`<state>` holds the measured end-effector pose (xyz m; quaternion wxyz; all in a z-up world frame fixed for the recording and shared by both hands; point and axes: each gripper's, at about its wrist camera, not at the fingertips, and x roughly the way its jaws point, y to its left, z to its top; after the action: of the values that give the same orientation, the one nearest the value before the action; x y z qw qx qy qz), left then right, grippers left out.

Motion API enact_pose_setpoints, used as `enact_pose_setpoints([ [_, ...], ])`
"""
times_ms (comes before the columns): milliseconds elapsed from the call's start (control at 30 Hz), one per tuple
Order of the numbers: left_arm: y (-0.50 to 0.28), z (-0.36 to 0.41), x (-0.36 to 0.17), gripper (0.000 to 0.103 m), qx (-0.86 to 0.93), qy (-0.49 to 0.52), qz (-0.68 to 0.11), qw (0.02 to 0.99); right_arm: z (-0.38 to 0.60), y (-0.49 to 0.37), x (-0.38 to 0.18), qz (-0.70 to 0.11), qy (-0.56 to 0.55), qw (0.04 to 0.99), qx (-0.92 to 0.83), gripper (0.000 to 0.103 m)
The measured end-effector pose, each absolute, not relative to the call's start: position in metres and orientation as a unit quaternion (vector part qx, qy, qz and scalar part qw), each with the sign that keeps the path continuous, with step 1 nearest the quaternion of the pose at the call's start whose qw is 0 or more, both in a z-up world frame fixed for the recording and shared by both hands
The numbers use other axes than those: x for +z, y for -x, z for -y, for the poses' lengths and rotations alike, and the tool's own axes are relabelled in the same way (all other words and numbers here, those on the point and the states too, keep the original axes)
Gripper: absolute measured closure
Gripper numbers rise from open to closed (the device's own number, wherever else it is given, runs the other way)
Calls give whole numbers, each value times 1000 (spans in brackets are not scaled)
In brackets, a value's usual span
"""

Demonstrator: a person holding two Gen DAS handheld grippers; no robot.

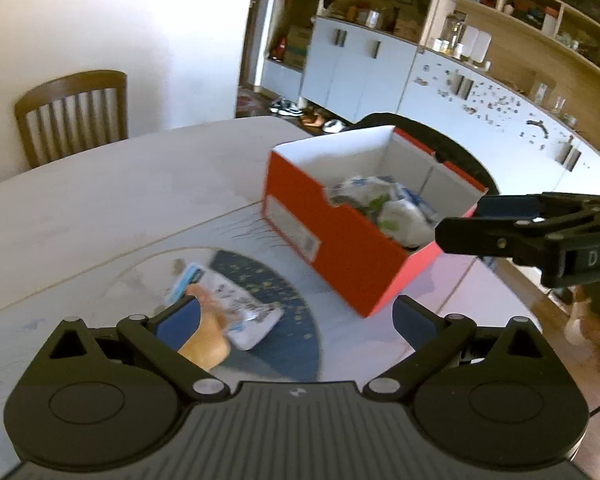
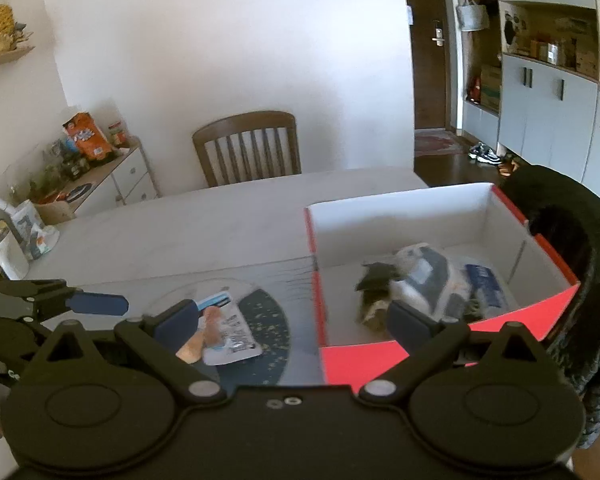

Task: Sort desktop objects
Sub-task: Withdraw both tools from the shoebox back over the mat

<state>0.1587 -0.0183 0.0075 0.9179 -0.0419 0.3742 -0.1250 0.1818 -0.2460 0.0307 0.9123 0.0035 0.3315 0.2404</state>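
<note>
Red cardboard marks the landmark: an open shoebox with white inner walls sits on the pale table, already holding a heap of crinkled plastic packets. Left of the box, on a dark blue speckled round mat, lies the thing yet to be sorted: a white and blue snack packet with a tan, bread-like item touching its near-left side.

Both grippers stand wide apart at the fingers and carry nothing. The left gripper hovers short of the box, its left pad just over the tan item. The right gripper straddles the box's near-left corner, one pad over the mat, the other above the box's contents.

Risks, as I judge them: the packet looks slick and flat, so a pinch at its edge could slide off or drag the tan item along with it. The two grippers sit near each other beside the box, and a reach for the same packet could knock them together or nudge the box's near wall.

Motion blur smears the packet's print, so its contents stay unreadable. What the tan item really is remains unclear. A dark rounded object behind the box's far-right corner is cut off by the frame, and the heap in the box hides whatever lies beneath it.
</note>
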Motion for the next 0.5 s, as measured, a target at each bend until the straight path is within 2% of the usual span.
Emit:
enact_pose_setpoints([
  [500, -151, -16, -20, 0, -78, 56, -380, 920, 193, -182, 12, -341, 8, 905, 254, 3],
])
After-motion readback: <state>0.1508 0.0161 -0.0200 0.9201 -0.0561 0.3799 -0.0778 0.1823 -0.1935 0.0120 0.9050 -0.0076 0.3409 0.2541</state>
